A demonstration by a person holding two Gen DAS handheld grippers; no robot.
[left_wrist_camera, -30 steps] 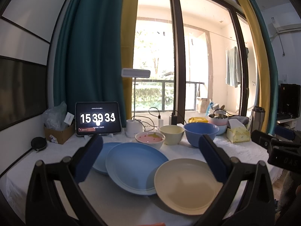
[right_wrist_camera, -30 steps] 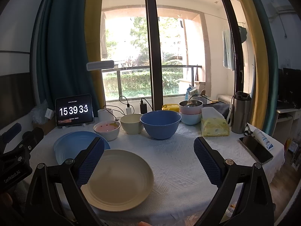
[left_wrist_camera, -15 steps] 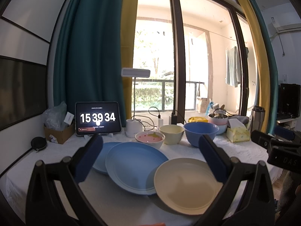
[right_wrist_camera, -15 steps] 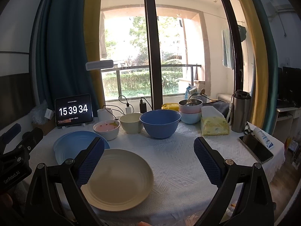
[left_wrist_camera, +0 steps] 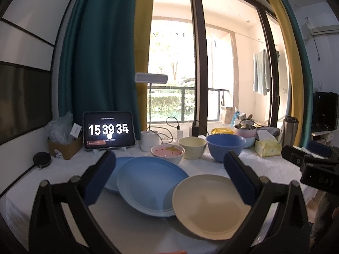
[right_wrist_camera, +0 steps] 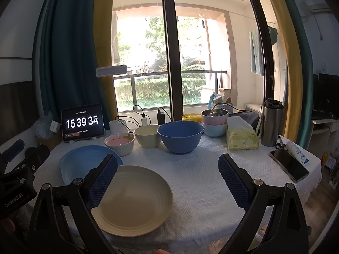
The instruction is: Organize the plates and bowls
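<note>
A round table under a white textured cloth fills the lower half of both wrist views. In the lower foreground of each, the black gripper frames spread wide: the left gripper and the right gripper both have their blue-padded jaws parted, holding nothing, above the near edge of the table.

Left of centre in the right view two light blue round plates lie stacked; a cream round plate sits just beside them toward the lower centre, its rim overlapping theirs in the left view.

Along mid-frame stands a row of bowls: a large deep blue bowl, a cream bowl to its left, then a white bowl with pink inside and food scraps. Right of the blue one, a metal bowl tops a pink and a pale blue bowl.

A tablet clock stands at mid-left.
</note>
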